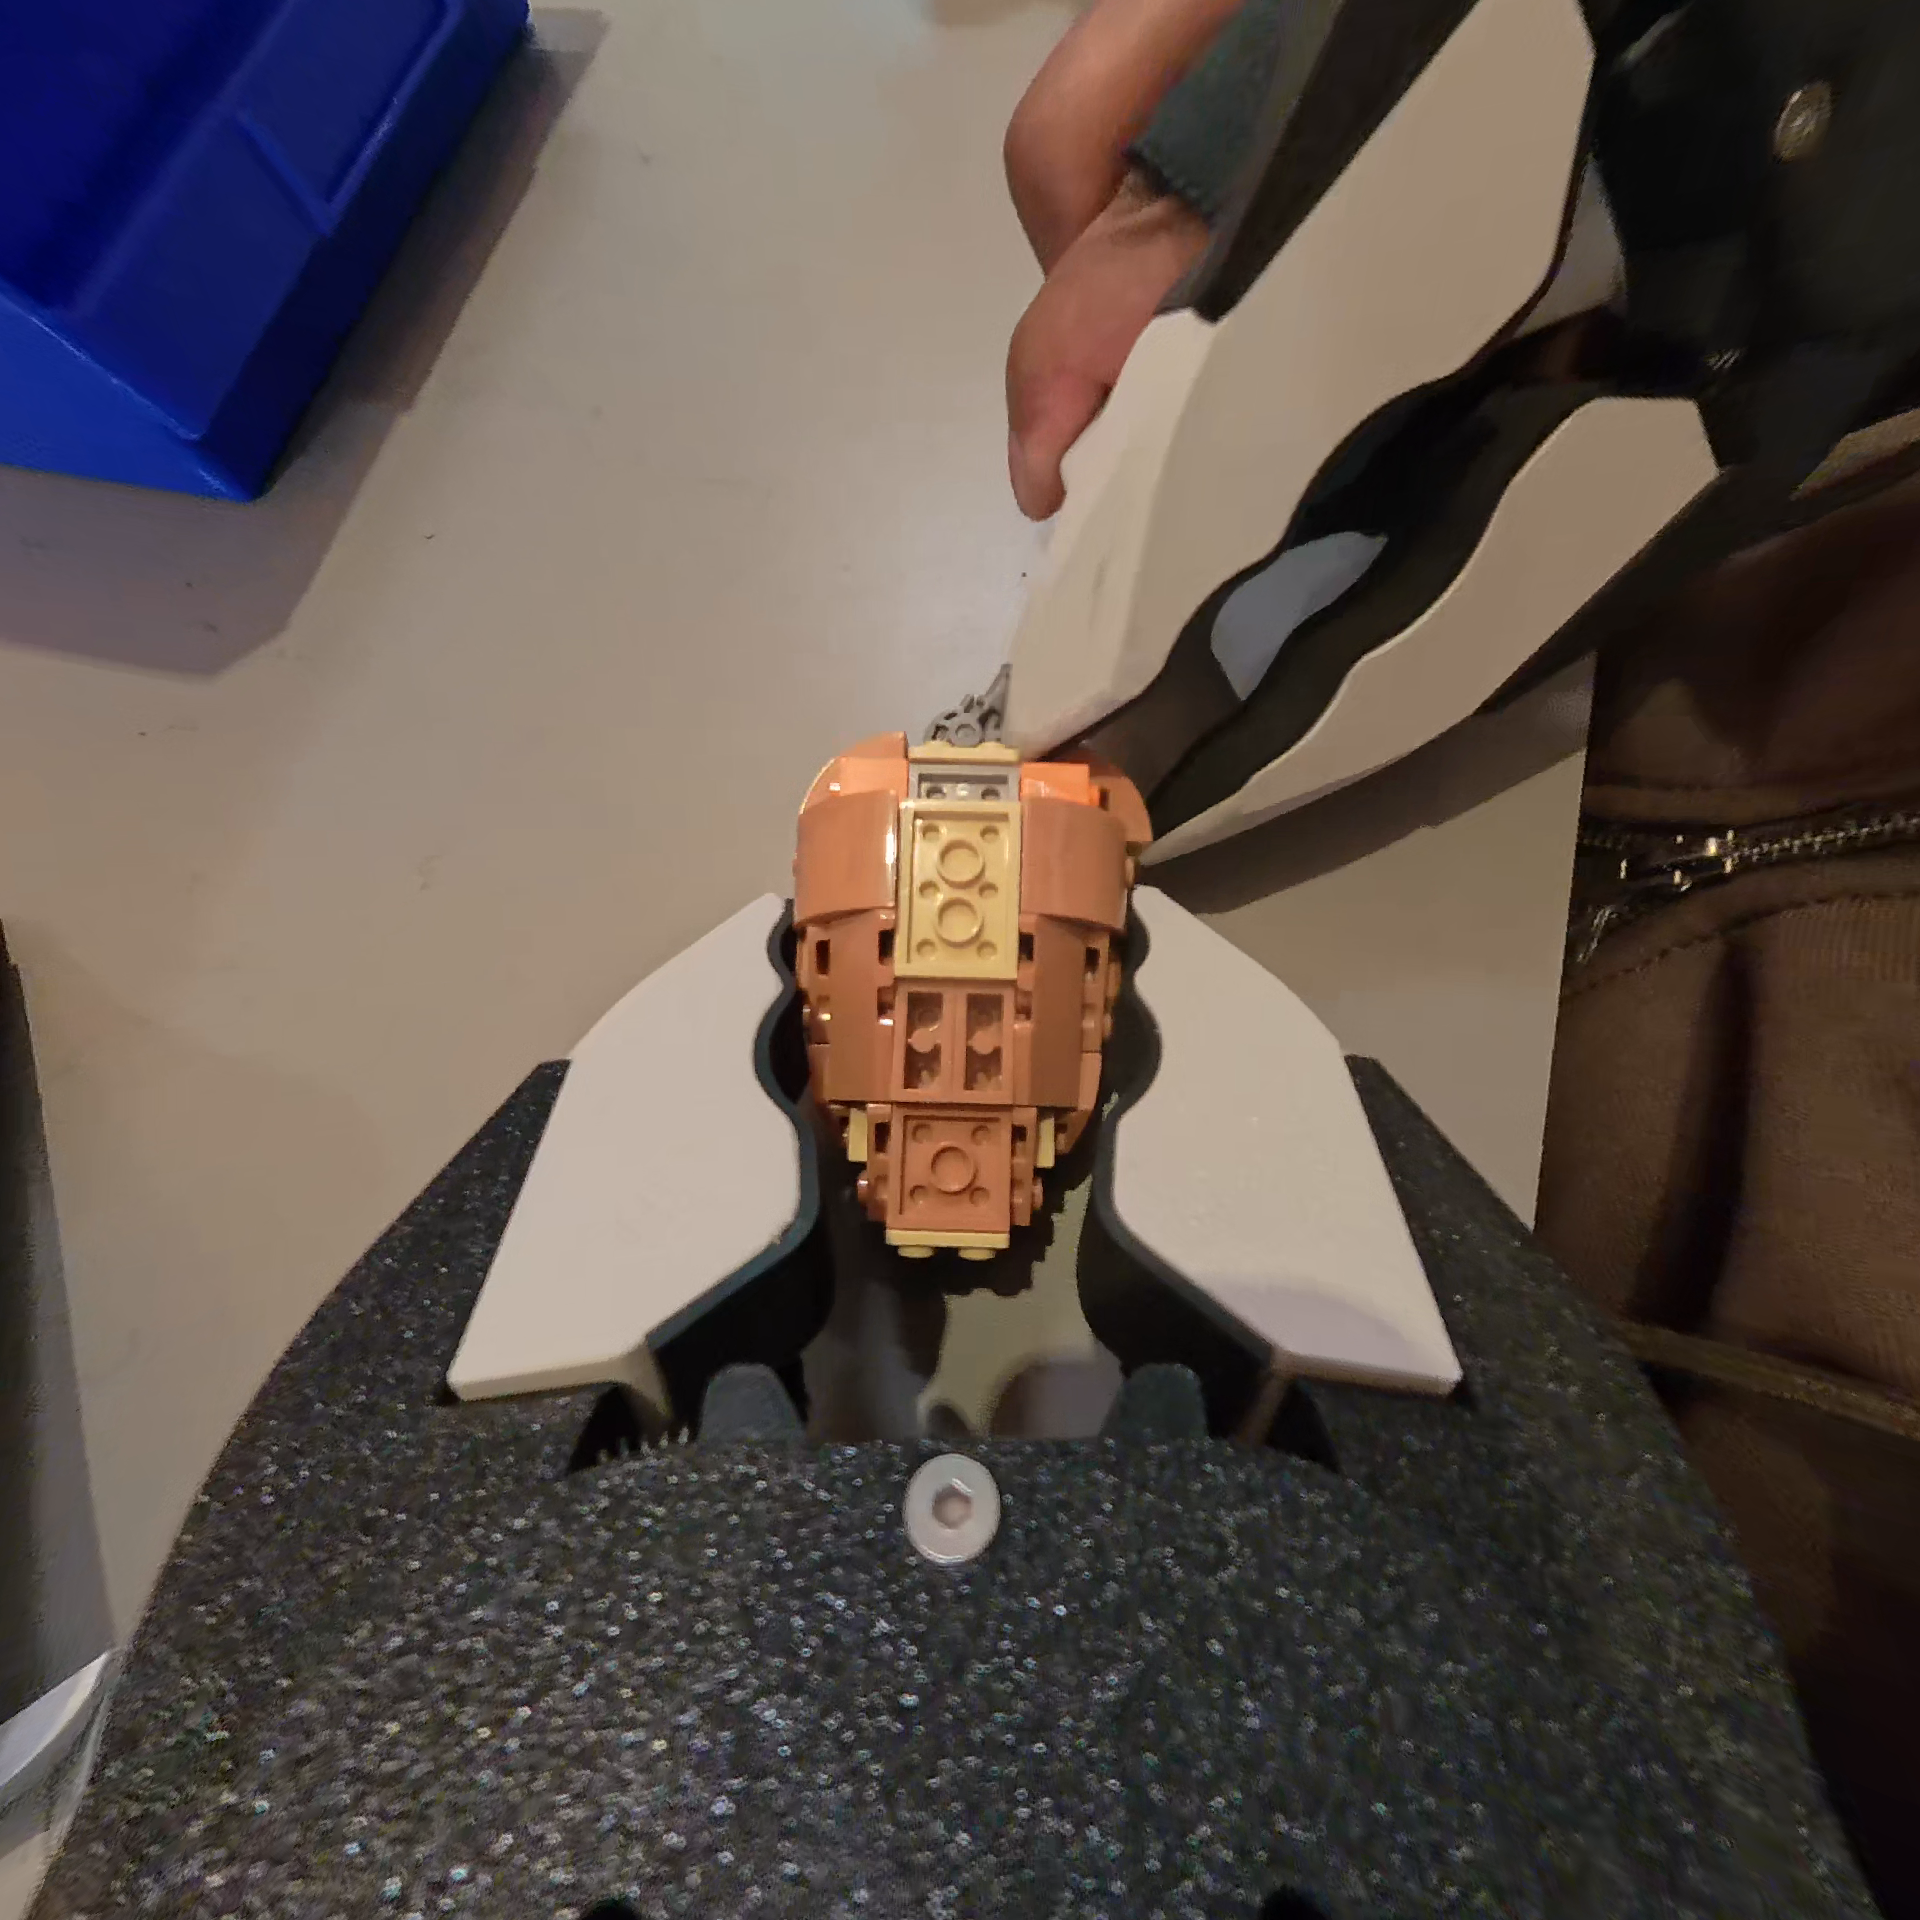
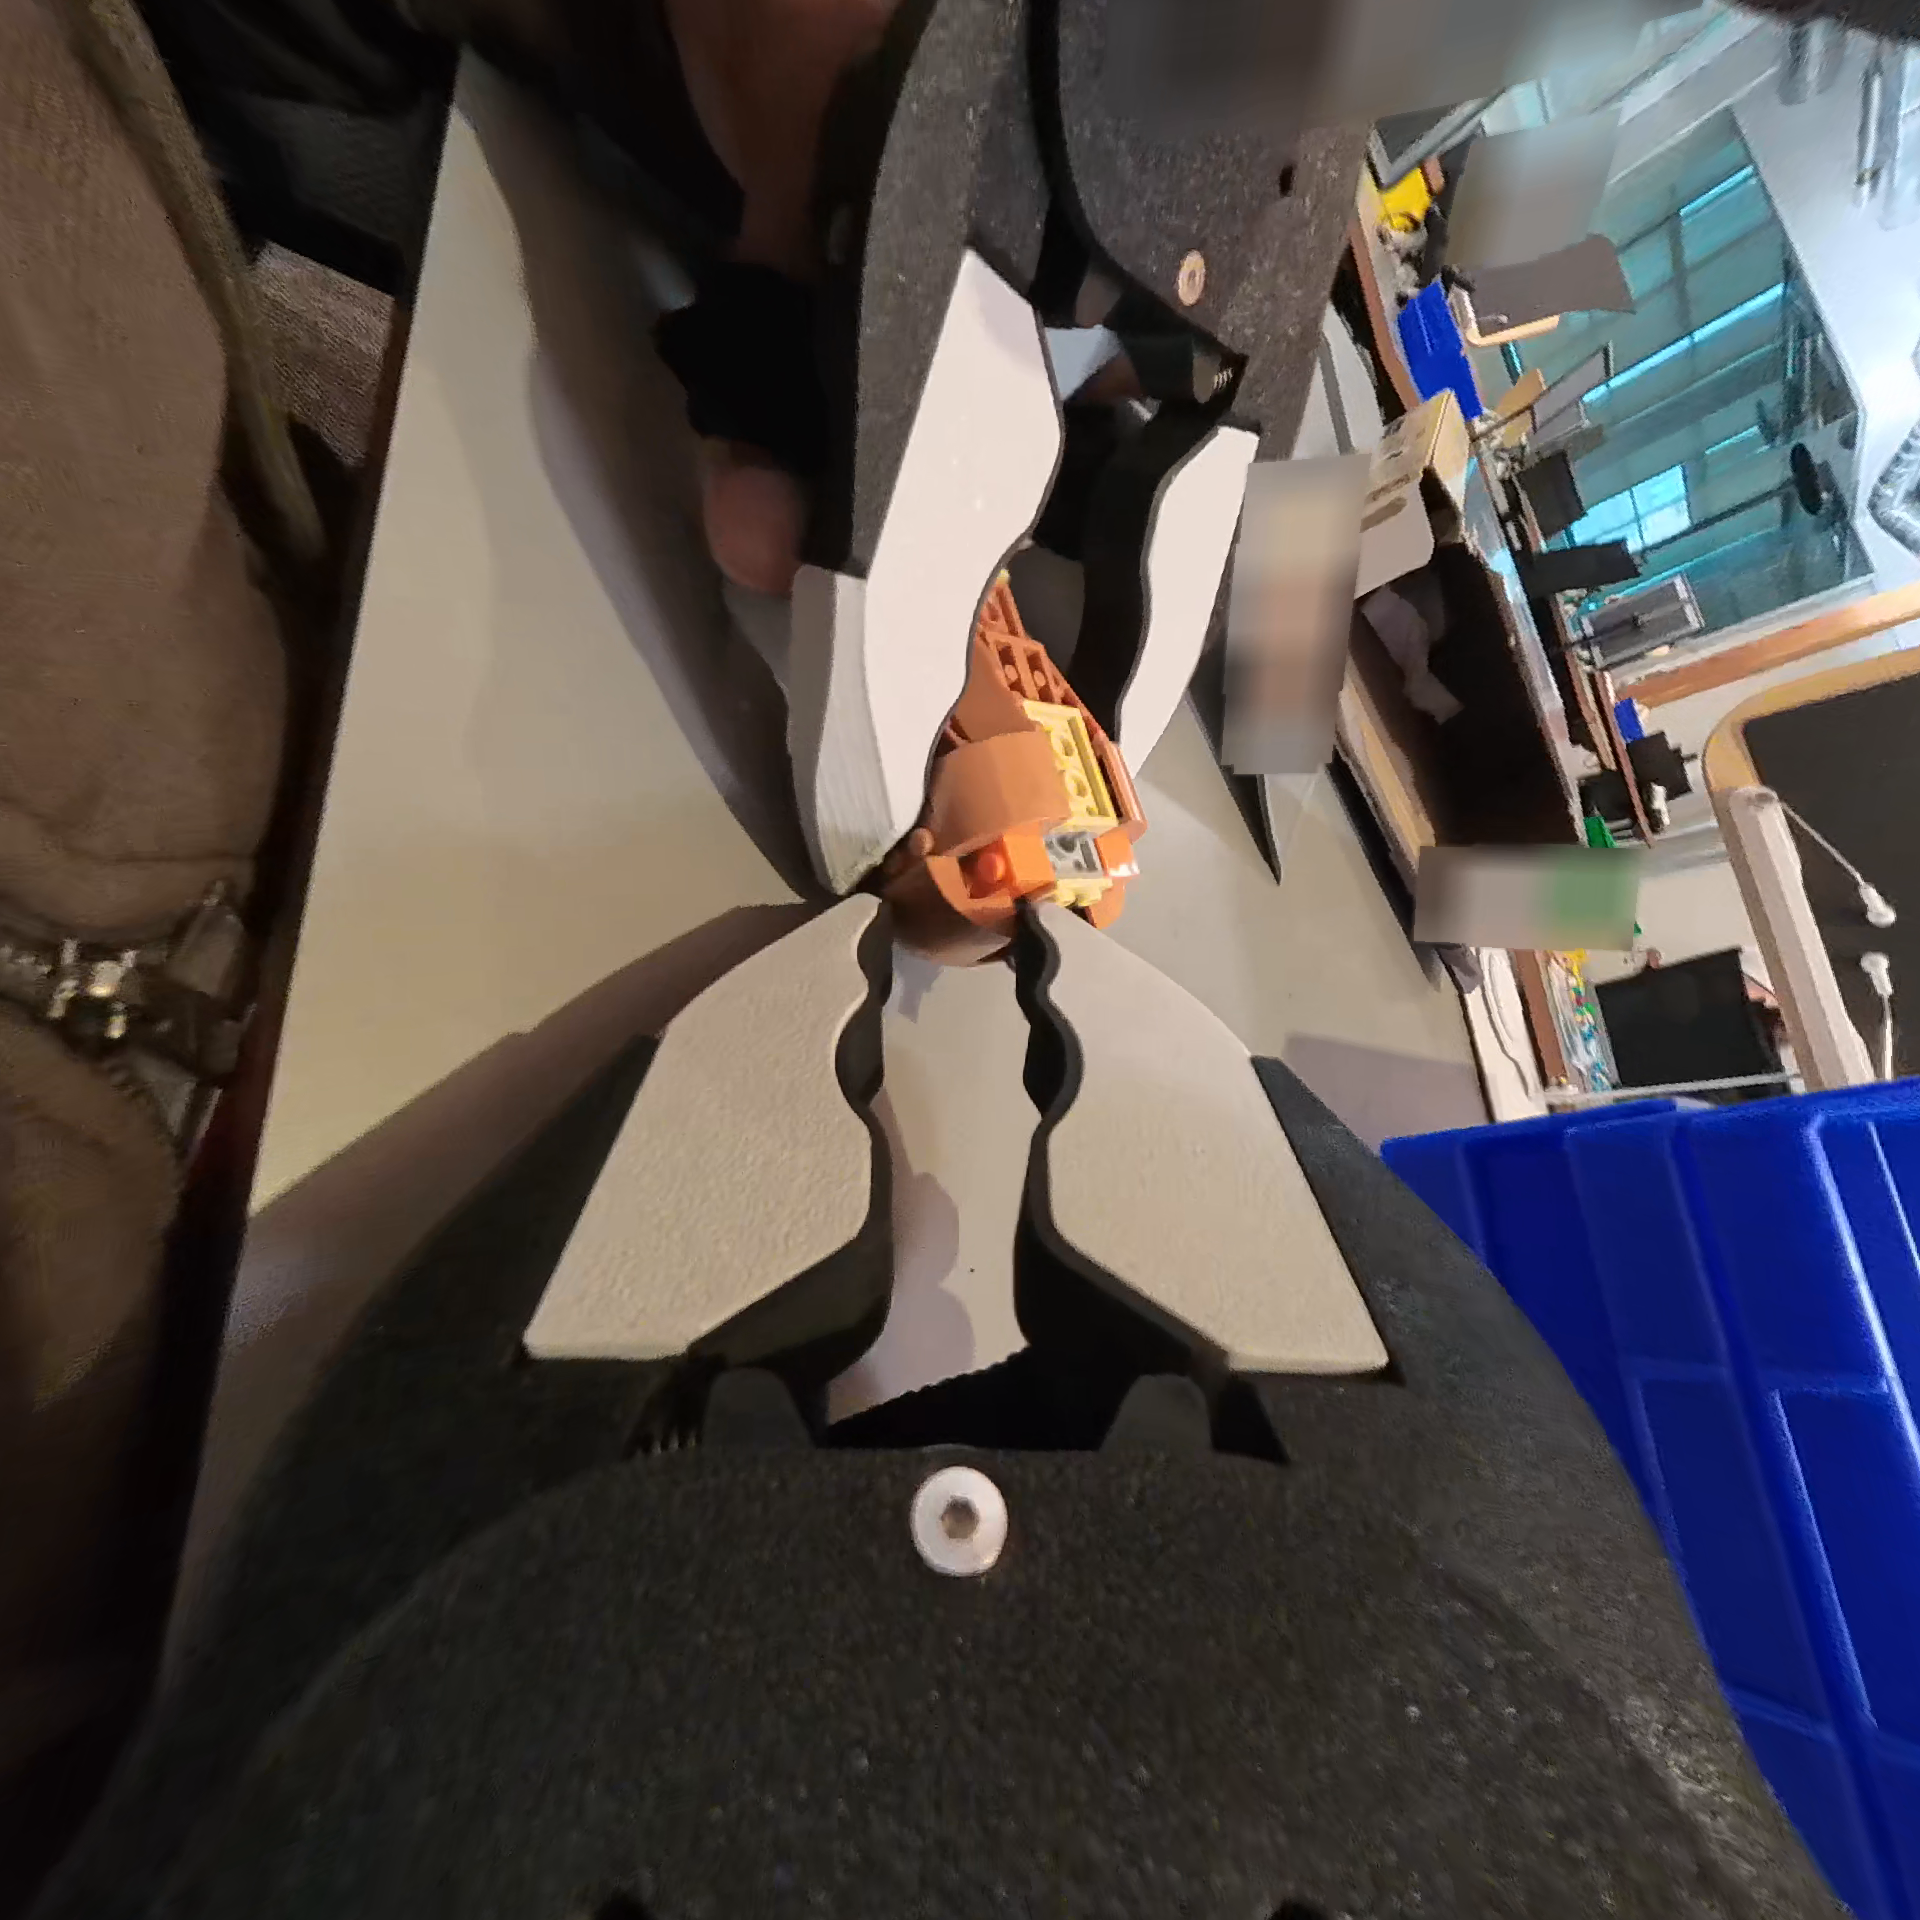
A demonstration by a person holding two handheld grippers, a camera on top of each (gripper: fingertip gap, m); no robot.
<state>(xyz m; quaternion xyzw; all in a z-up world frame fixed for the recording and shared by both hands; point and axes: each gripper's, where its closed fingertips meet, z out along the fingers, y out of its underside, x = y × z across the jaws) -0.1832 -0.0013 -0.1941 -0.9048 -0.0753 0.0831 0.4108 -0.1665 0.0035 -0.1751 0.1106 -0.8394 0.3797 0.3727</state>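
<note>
Two tools, left tool (image 1: 961, 997) gripping brick model (image 1: 956, 977), right tool (image 2: 961, 914) touching it

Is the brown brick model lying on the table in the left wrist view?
No, the left gripper holds the brick model between its fingers, above the table.

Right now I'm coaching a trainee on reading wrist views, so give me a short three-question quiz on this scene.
1. True or false: the left gripper holds the brick model between its fingers.
2. Which part of the model do the right gripper's fingertips meet: A) the end facing that gripper, B) its middle, C) nothing?
3. What colour is the bin on the table?

Key: 1 true; 2 A; 3 blue.
</note>
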